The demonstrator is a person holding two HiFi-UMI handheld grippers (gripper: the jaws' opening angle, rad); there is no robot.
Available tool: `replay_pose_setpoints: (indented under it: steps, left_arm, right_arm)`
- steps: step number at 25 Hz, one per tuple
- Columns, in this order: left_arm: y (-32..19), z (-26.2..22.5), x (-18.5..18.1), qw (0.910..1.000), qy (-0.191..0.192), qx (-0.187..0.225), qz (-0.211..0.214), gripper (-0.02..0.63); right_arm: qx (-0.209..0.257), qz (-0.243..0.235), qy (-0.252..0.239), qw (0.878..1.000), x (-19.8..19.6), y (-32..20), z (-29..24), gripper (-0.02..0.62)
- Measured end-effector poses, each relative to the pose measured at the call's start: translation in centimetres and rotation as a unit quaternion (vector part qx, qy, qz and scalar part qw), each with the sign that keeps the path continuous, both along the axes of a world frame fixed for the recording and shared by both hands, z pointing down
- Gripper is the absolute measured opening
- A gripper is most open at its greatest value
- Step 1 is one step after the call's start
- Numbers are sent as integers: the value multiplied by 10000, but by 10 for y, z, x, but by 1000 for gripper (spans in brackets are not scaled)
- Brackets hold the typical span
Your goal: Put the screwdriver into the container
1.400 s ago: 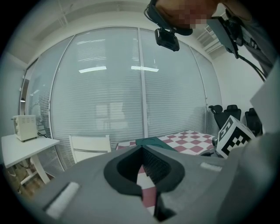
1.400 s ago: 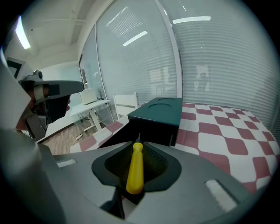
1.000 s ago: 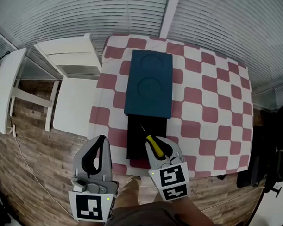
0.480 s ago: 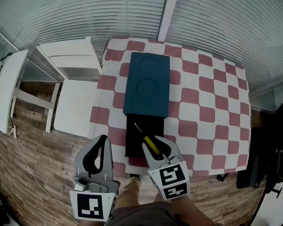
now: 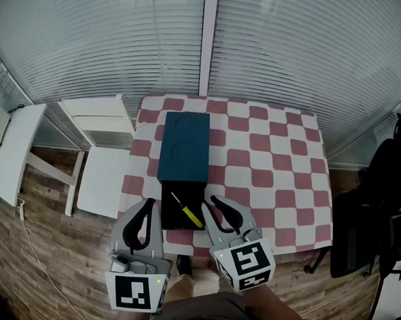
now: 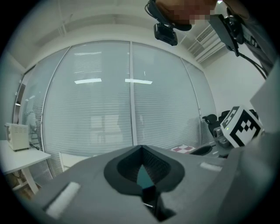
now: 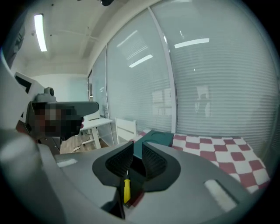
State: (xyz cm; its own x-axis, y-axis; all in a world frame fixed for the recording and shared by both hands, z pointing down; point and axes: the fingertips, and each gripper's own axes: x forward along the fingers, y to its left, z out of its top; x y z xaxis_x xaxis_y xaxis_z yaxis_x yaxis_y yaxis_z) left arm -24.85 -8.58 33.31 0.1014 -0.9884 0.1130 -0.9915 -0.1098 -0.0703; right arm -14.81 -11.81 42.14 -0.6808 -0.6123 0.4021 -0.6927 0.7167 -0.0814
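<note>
The yellow-handled screwdriver (image 5: 187,212) lies aslant in the black pulled-out drawer (image 5: 172,221) of the teal container (image 5: 184,147), on the checkered table. My right gripper (image 5: 211,205) hovers just right of it, open. Its jaws have just been closing with nothing pressed between the pads. In the right gripper view the screwdriver (image 7: 126,190) shows low in the gap, with the teal container (image 7: 156,139) beyond. My left gripper (image 5: 148,204) hangs off the table's front left, shut and empty, and its fingertips (image 6: 141,149) touch.
The checkered cloth (image 5: 272,172) covers the rest of the table. White chairs (image 5: 100,116) and a white table (image 5: 10,153) stand at the left on the wooden floor. A black chair (image 5: 375,221) is at the right. Blinds (image 5: 204,44) close off the far side.
Both grippers have risen and drawn back from the table. The screwdriver, earlier between the right gripper's jaws, now lies free in the drawer.
</note>
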Motion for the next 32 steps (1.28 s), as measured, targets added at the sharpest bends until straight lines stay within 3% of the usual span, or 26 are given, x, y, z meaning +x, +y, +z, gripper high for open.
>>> replay_pose_setpoints:
  steps: [6, 12, 18, 32]
  left_arm:
    - [-10, -44, 37, 9984, -88, 542, 109, 0]
    - [-18, -72, 69, 9959, -218, 850, 238, 0]
    - [-20, -82, 84, 9947, -366, 926, 266, 0]
    - [-17, -83, 97, 9942, -303, 957, 396, 0]
  right_arm:
    - [938, 158, -419, 9946, 38, -11, -77, 26]
    - [1465, 200, -509, 9877, 66, -11, -118, 25]
    - [1638, 374, -536, 9843, 89, -14, -129, 23]
    - [1698, 386, -511, 9834, 95, -12, -133, 23]
